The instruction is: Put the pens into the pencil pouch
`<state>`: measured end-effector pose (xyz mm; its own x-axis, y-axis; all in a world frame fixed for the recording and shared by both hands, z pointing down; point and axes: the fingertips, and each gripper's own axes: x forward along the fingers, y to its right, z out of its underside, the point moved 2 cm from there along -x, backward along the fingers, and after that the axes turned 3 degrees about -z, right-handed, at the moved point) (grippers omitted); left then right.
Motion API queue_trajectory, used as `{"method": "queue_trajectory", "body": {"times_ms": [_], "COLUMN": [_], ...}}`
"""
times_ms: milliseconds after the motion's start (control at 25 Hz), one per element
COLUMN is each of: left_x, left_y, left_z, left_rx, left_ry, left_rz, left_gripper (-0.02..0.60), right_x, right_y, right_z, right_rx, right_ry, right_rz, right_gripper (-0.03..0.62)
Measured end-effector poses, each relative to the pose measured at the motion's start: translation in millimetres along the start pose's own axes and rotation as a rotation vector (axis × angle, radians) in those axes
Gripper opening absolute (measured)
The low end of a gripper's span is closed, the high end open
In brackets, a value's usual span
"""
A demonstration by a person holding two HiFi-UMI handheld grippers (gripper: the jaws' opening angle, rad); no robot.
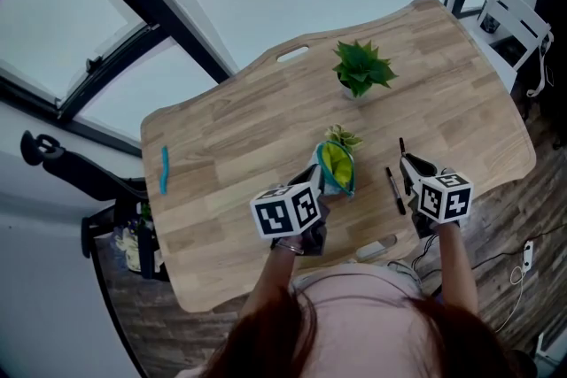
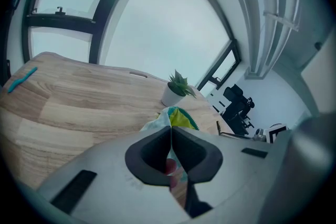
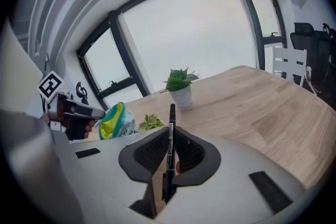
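Note:
The pencil pouch [image 1: 337,166], green, yellow and teal, stands mouth up in the middle of the wooden table [image 1: 239,119]. My left gripper [image 1: 316,179] is shut on the pouch's near edge; in the left gripper view the fabric [image 2: 176,117] rises out between the closed jaws [image 2: 170,132]. To the right, my right gripper [image 1: 412,165] is shut on a black pen [image 3: 171,122], which stands upright between its pads [image 3: 170,137] and is lifted off the table. A second black pen [image 1: 394,190] lies on the table beside it. A teal pen [image 1: 164,168] lies far left.
A potted plant [image 1: 361,71] stands behind the pouch, and a small leafy sprig [image 1: 342,136] lies just behind the pouch's mouth. A pale object [image 1: 376,248] sits at the table's near edge. A white chair [image 1: 516,13] stands beyond the right end, with windows to the left.

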<state>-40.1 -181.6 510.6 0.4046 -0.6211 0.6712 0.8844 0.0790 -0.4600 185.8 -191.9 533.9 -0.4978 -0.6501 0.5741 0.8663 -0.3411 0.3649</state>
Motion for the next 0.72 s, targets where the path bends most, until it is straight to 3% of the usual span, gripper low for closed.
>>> {"method": "queue_trajectory", "body": {"times_ms": [200,720], "left_x": [-1.0,-0.7], "left_y": [-0.1,2.1], "left_z": [-1.2,-3.5], "left_rx": [-0.010,-0.035], "left_ry": [0.007,0.014], "left_rz": [0.010,0.044], "left_gripper": [0.005,0.005], "right_x": [-7.0,-10.2], "right_y": [-25.1,-68.9], "right_z": [-28.5,-77.5], "right_rx": [-0.003,0.122], "right_ry": [0.100,0.329], "right_rz": [-0.059,-0.228], "right_gripper": [0.034,0.034]}}
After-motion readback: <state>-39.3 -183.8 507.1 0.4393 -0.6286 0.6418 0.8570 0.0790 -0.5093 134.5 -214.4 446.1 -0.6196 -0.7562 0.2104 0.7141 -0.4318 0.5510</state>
